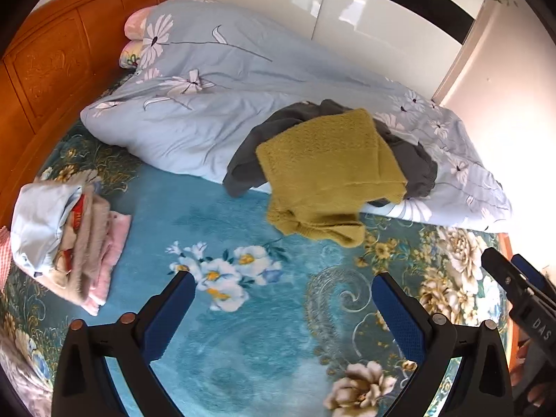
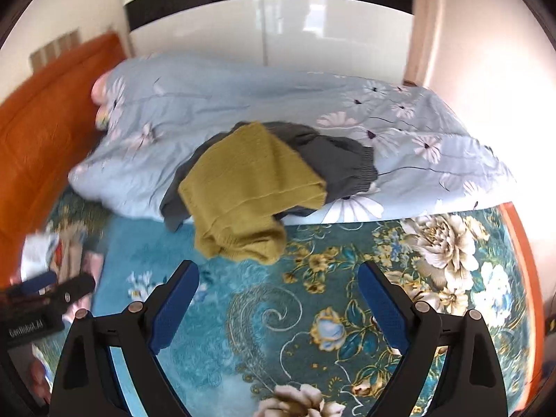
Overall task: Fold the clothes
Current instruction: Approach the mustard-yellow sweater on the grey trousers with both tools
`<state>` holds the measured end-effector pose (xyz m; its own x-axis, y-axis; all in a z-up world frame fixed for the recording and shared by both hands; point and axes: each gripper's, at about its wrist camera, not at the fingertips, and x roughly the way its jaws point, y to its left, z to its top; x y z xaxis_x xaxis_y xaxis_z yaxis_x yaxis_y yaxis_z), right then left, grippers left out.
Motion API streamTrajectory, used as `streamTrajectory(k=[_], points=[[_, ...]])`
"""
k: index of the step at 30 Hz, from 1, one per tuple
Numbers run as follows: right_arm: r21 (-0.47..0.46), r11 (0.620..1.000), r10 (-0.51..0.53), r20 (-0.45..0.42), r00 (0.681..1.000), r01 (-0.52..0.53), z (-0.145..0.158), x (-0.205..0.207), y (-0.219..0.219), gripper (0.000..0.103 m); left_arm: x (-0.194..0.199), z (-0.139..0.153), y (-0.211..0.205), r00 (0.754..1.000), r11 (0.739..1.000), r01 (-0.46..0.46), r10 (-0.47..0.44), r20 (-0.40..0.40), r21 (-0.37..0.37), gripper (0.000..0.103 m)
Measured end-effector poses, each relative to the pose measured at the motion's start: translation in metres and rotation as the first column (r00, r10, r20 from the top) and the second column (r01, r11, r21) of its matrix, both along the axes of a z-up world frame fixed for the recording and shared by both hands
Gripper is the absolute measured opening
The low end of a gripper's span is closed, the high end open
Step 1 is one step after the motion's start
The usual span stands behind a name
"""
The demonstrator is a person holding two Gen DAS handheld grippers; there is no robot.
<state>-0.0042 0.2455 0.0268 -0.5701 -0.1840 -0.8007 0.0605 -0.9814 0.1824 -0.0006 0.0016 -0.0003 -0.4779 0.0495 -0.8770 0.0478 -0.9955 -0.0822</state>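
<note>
A mustard-yellow knitted garment [image 1: 330,170] lies folded over a dark grey garment [image 1: 417,163] on the edge of the light blue duvet; both also show in the right wrist view, yellow [image 2: 250,187] on grey [image 2: 344,160]. A stack of folded clothes [image 1: 66,236] sits at the left of the bed and shows blurred in the right wrist view [image 2: 59,253]. My left gripper [image 1: 281,281] is open and empty above the blue floral bedspread, short of the yellow garment. My right gripper [image 2: 278,271] is open and empty, just short of the yellow garment's hanging edge.
The floral duvet [image 1: 215,97] is heaped across the far half of the bed. An orange wooden headboard [image 1: 52,62] runs along the left. White wardrobe doors [image 1: 312,7] stand behind. The teal floral bedspread [image 1: 243,347] lies beneath both grippers. The right gripper's body [image 1: 521,292] shows at the left view's edge.
</note>
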Motion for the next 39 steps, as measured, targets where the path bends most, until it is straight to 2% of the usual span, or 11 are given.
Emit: streamTrajectory(k=[5, 9, 12, 15, 21, 25, 30, 39], points=[[0.022, 1.0, 0.013, 0.013, 1.0, -0.014, -0.001, -0.006, 0.005, 0.093, -0.006, -0.003, 0.016, 0.998, 1.0, 0.004, -0.004, -0.061, -0.005, 0.103], [0.069, 0.998, 0.007, -0.013, 1.0, -0.006, -0.002, -0.017, 0.013, 0.093, -0.029, 0.003, 0.007, 0.998, 0.998, -0.022, 0.025, -0.054, 0.056, 0.103], [0.123, 0.992, 0.03, -0.015, 0.999, -0.028, -0.01, -0.029, -0.004, 0.093, -0.04, 0.0, 0.0, 0.997, 0.998, -0.04, 0.044, -0.069, 0.055, 0.103], [0.146, 0.989, 0.018, -0.011, 1.0, -0.016, -0.017, -0.041, -0.016, 0.093, -0.054, -0.009, 0.001, 0.997, 1.0, -0.013, 0.014, -0.077, 0.013, 0.103], [0.19, 0.982, -0.018, 0.02, 1.0, 0.013, -0.041, -0.072, -0.021, 0.093, -0.094, -0.039, 0.007, 0.999, 1.0, 0.025, -0.026, -0.029, -0.016, 0.103], [0.165, 0.986, -0.045, 0.051, 0.998, 0.036, -0.066, -0.091, -0.006, 0.093, -0.118, -0.064, 0.013, 0.999, 0.999, 0.038, -0.038, 0.008, -0.01, 0.103], [0.124, 0.992, -0.027, 0.062, 0.998, 0.02, -0.091, -0.108, -0.006, 0.093, -0.142, -0.092, 0.019, 0.998, 0.999, 0.05, -0.051, 0.039, 0.011, 0.103], [0.122, 0.992, -0.028, 0.114, 0.993, 0.014, -0.13, -0.133, -0.007, 0.093, -0.171, -0.132, 0.027, 0.996, 0.997, 0.054, -0.057, 0.075, 0.049, 0.103]])
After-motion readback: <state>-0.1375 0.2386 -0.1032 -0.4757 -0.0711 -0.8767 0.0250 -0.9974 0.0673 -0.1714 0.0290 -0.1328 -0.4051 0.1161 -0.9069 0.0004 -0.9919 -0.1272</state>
